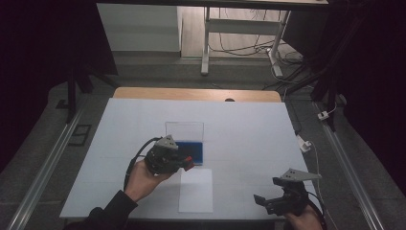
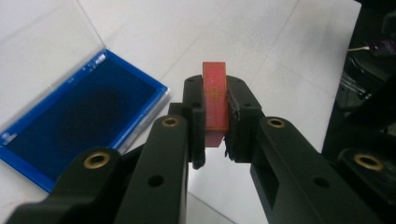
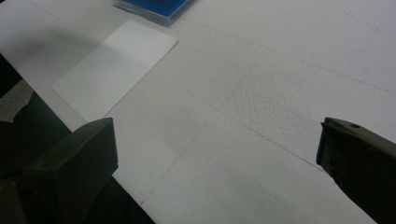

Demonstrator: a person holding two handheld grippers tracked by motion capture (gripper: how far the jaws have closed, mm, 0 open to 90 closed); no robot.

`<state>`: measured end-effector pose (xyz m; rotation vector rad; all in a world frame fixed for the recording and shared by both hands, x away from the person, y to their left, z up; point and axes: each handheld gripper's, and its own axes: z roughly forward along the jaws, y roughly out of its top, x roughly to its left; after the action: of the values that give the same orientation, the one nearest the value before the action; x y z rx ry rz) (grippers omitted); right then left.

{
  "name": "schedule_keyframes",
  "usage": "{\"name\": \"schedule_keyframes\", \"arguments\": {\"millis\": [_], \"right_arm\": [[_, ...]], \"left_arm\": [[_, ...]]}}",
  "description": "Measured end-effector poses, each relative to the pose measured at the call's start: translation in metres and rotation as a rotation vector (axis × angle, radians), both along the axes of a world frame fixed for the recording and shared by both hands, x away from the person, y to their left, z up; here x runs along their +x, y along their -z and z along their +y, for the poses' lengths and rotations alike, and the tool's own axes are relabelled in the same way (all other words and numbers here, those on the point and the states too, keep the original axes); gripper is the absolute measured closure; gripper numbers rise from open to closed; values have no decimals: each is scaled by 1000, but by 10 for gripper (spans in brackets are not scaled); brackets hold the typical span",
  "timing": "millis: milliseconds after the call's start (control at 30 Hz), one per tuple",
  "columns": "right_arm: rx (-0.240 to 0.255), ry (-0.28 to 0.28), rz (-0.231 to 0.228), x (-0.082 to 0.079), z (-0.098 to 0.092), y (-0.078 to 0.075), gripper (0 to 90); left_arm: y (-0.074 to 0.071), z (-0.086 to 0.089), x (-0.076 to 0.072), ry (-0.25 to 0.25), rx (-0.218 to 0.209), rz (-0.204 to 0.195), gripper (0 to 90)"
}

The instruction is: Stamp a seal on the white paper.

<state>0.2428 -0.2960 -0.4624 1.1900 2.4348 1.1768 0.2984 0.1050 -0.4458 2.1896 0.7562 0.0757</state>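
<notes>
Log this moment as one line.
left gripper: shut on red stamp | right gripper: open | ink pad: open | paper sheet: flat

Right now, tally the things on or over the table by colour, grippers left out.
Blue: 1, the open ink pad case
Red: 1, the stamp held in the left gripper
White: 1, the paper sheet
Total: 3
</notes>
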Motion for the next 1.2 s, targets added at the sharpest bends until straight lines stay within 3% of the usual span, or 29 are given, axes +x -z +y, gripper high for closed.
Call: {"name": "schedule_keyframes", "arguments": {"millis": [400,767,1200], "right_arm": [[-2,-2,-1,0,1,0,0],[-9,-4,-5,0,1,0,0],[-18,-10,-5,0,2,0,0]], "left_arm": [[9,-6,-18,16,-3,30,794],[24,-20,-23,31,41,32,794],[45,-39,-27,52,131,-16,794]]}}
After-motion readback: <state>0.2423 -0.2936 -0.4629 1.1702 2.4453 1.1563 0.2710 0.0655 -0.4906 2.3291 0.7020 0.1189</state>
